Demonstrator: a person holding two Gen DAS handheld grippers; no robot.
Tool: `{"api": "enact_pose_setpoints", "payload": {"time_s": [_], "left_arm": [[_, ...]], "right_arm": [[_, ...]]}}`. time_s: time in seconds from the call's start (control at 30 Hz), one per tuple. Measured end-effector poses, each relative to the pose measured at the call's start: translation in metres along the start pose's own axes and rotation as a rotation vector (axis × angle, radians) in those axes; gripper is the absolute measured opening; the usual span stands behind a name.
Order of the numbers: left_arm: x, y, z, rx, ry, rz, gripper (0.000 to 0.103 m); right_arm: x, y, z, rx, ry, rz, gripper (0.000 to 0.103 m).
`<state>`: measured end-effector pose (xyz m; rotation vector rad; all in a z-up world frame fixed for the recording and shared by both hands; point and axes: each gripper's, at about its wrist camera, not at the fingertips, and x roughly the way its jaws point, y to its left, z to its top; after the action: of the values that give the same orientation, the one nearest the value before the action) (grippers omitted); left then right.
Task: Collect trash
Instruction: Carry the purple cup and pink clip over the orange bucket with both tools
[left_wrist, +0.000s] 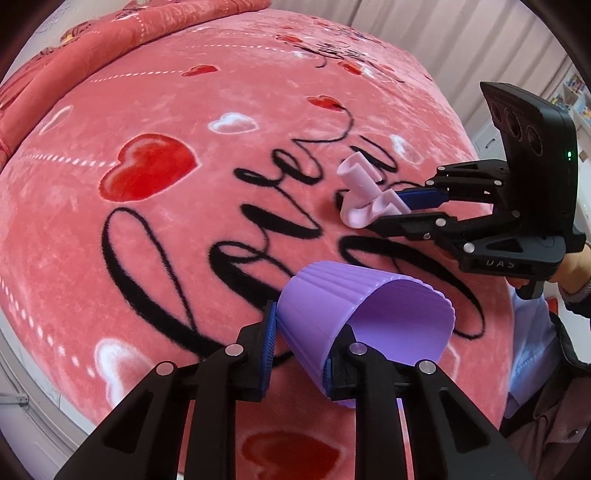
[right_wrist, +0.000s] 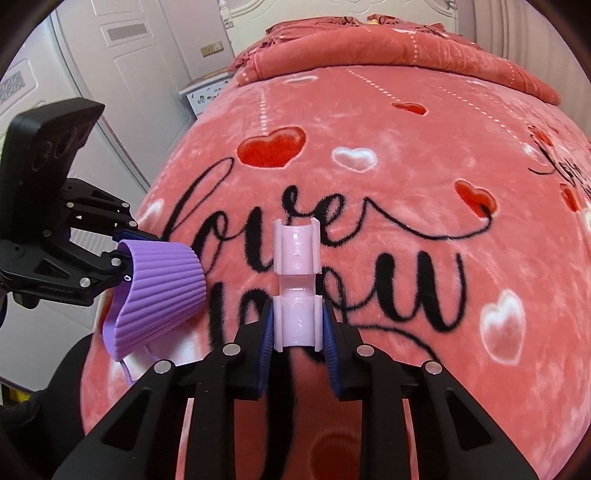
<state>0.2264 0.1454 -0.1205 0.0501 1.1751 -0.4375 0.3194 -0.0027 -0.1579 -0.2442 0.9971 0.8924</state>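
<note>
In the lower centre of the left wrist view, the left tool (left_wrist: 301, 354) is closed on the wall of a ribbed purple cup (left_wrist: 354, 317), tipped with its mouth toward the right. At the right edge of that view, the right tool (left_wrist: 384, 208) is clamped on a pale pink plastic clip (left_wrist: 364, 195); in its own view the clip (right_wrist: 296, 288) stands upright at centre. Beneath both lies a pink bed blanket (left_wrist: 166, 229) with red hearts and black script.

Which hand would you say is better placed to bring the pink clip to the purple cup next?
Probably the right: the right gripper already clamps the pink clip, while the left gripper holds the purple cup open toward it.
</note>
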Motion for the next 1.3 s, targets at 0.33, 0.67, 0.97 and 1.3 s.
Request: {"api": "enact_pose_setpoints", "payload": {"time_s": [0.33, 0.67, 0.97, 1.3], "left_arm": [[-0.031, -0.064, -0.013, 0.076, -0.011, -0.007, 0.022], [-0.047, -0.143, -0.032, 0.159, -0.019, -0.025, 0.022], [-0.05, -0.216, -0.035, 0.283, -0.021, -0.056, 0.022], [-0.029, -0.325, -0.012, 0.497, -0.004, -0.13, 0.022]], "right_arm": [[-0.085, 0.02, -0.04, 0.022, -0.07, -0.005, 0.025], [-0.17, 0.042, -0.121, 0.087, -0.128, -0.03, 0.025], [-0.237, 0.04, -0.193, 0.179, -0.188, -0.084, 0.025], [-0.318, 0.007, -0.276, 0.322, -0.269, -0.223, 0.025]]}}
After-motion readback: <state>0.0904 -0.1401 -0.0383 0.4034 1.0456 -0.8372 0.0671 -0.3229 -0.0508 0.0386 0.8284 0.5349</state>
